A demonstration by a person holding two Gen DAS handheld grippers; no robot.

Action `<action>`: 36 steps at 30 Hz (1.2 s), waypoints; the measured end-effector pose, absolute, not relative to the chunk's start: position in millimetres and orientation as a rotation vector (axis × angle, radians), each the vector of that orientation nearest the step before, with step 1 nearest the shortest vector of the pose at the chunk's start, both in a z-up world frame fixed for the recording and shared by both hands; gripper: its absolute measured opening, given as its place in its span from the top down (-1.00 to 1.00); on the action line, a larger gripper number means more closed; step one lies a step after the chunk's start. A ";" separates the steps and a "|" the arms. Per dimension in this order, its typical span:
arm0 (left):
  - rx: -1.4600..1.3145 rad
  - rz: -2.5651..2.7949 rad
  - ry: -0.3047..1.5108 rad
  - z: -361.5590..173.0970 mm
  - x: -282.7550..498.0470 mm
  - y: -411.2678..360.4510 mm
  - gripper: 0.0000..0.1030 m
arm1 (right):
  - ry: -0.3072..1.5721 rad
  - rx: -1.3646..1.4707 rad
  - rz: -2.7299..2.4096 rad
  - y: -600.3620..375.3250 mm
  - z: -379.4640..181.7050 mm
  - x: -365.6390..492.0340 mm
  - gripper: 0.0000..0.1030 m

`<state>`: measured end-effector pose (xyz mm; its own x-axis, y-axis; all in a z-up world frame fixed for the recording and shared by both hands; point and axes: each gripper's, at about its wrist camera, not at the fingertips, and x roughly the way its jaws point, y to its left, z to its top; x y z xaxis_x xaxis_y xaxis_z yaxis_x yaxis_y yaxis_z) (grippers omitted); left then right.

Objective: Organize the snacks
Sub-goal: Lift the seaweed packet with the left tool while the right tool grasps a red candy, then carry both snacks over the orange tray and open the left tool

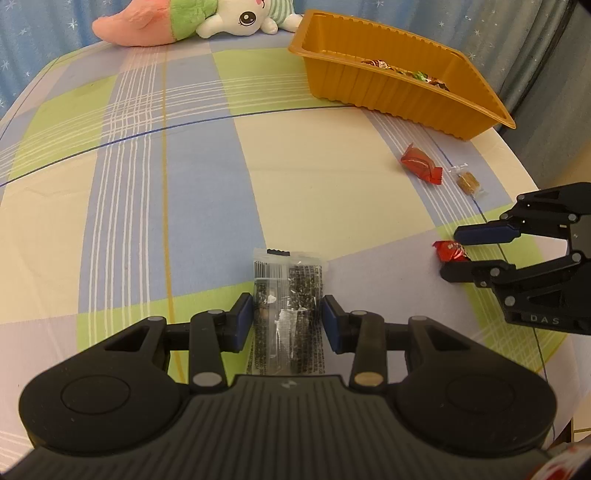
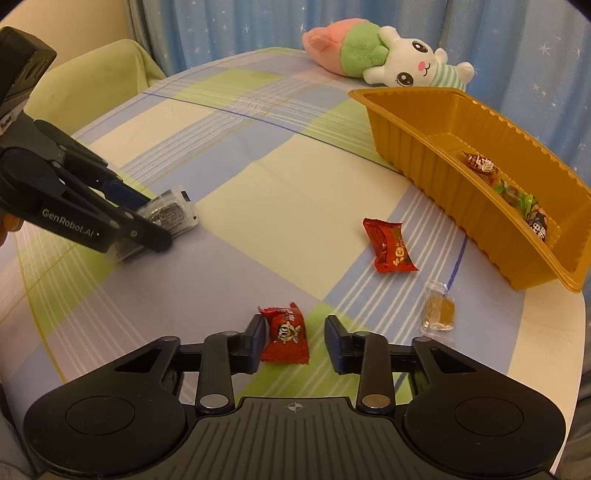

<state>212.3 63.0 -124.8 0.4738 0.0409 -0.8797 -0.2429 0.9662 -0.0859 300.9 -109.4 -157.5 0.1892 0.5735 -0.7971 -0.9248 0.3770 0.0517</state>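
The left gripper (image 1: 287, 321) is clamping a long dark snack bar in a clear wrapper (image 1: 289, 302), with its 2 blue pads pressing on the bar's sides while the bar is lying on the checked tablecloth (image 1: 147, 184). In the right wrist view the same gripper (image 2: 147, 221) is reaching in from the left, its fingers closed around that bar (image 2: 173, 216).

The right gripper (image 2: 295, 341) is pointing down at a red candy (image 2: 286, 334) lying on the cloth. The left pad (image 2: 258, 338) is touching the candy's edge, while the right pad (image 2: 334, 343) is standing clear of it with bare cloth between, so the jaws are not gripping it. From the left wrist view this gripper (image 1: 452, 254) is sitting at the right edge, with the candy (image 1: 450, 250) between its fingertips.

Another red candy (image 2: 388, 245) is lying farther out on the cloth, and a small brown sweet in a clear wrapper (image 2: 437, 310) is lying near it, closer to the table's right edge. Behind them an orange tray (image 2: 406, 147) is holding several wrapped candies (image 2: 509, 192) in a row. A plush toy (image 2: 388, 55) is lying at the far edge of the table, in front of a blue curtain (image 2: 221, 29).
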 end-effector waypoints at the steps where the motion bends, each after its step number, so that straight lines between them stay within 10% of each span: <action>1: -0.210 0.176 1.065 -124.9 212.3 63.0 0.28 | 0.841 -0.504 1.117 -108.2 -157.2 300.5 0.47; 36: -0.195 0.125 0.963 -90.3 226.2 54.2 0.34 | 0.944 0.000 0.890 -163.0 -121.9 324.2 0.59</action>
